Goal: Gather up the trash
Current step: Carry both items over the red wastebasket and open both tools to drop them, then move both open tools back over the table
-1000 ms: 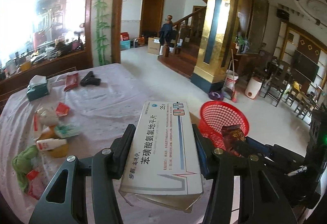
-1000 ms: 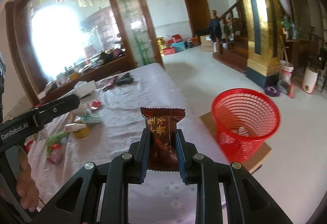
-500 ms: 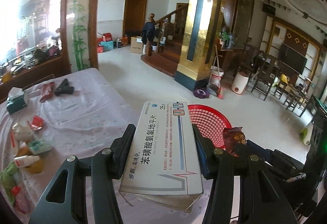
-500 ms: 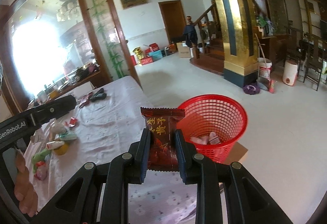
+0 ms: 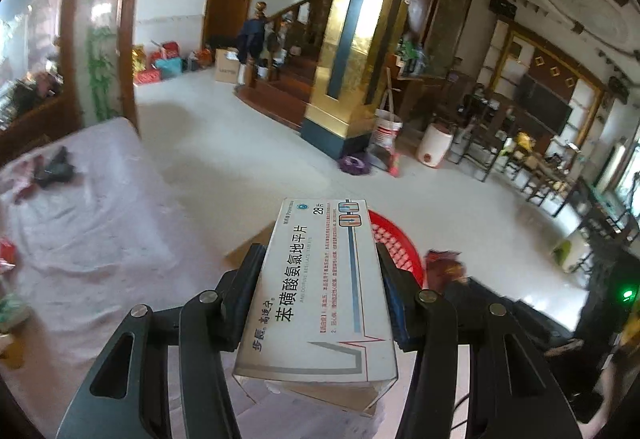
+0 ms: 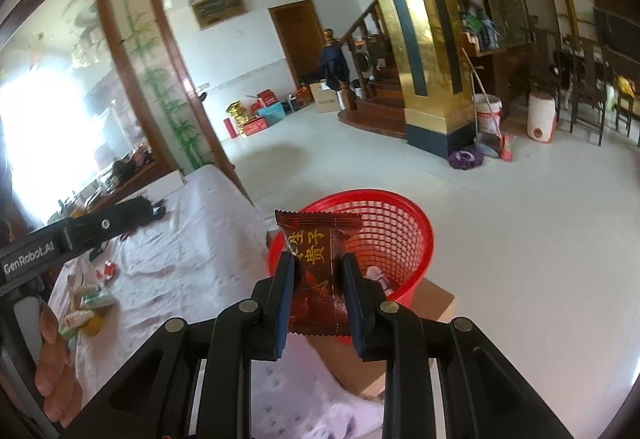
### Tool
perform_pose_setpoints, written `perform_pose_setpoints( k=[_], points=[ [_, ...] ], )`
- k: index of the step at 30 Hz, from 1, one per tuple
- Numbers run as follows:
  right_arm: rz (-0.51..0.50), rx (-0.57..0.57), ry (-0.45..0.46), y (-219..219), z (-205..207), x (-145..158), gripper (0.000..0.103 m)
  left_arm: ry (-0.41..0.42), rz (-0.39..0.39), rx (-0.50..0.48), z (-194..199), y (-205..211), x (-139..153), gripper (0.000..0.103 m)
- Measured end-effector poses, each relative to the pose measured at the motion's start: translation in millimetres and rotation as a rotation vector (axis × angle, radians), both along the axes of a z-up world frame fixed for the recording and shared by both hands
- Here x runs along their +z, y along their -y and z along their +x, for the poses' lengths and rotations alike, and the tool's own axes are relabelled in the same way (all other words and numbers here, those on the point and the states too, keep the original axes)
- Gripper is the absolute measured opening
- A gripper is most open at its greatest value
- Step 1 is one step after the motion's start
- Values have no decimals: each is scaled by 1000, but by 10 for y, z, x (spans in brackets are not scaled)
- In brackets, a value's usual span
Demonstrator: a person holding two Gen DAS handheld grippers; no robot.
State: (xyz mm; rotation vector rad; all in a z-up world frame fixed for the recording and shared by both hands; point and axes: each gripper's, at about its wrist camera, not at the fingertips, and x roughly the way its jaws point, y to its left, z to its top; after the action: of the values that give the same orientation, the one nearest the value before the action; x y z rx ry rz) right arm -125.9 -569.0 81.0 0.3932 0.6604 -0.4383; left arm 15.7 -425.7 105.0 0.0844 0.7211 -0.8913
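Now the left gripper (image 5: 320, 291) clamps a smooth white cardboard medicine box (image 5: 320, 287); the right gripper (image 6: 318, 291) pinches a glossy brown crinkled wrapper (image 6: 316, 271) above the red mesh basket (image 6: 400, 239), open floor (image 6: 520, 239) beyond.

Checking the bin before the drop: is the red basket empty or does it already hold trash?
Not empty. The right wrist view shows pale scraps lying at the bottom of the red basket.
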Motion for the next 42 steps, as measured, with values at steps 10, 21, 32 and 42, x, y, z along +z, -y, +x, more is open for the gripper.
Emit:
perform_pose_setpoints(
  k=[10, 21, 32, 42],
  points=[
    [94, -40, -2, 591, 219, -289, 25, -133, 60, -25, 401, 659, -480, 52],
    [140, -68, -36, 842, 411, -565, 27, -232, 112, -52, 560, 939, -839, 53],
    [107, -71, 44, 519, 128, -135, 68, -152, 48, 23, 274, 118, -488, 84],
    [-30, 149, 66, -766, 209, 360, 82, 12, 37, 333, -249, -1563, -58, 85]
  ],
)
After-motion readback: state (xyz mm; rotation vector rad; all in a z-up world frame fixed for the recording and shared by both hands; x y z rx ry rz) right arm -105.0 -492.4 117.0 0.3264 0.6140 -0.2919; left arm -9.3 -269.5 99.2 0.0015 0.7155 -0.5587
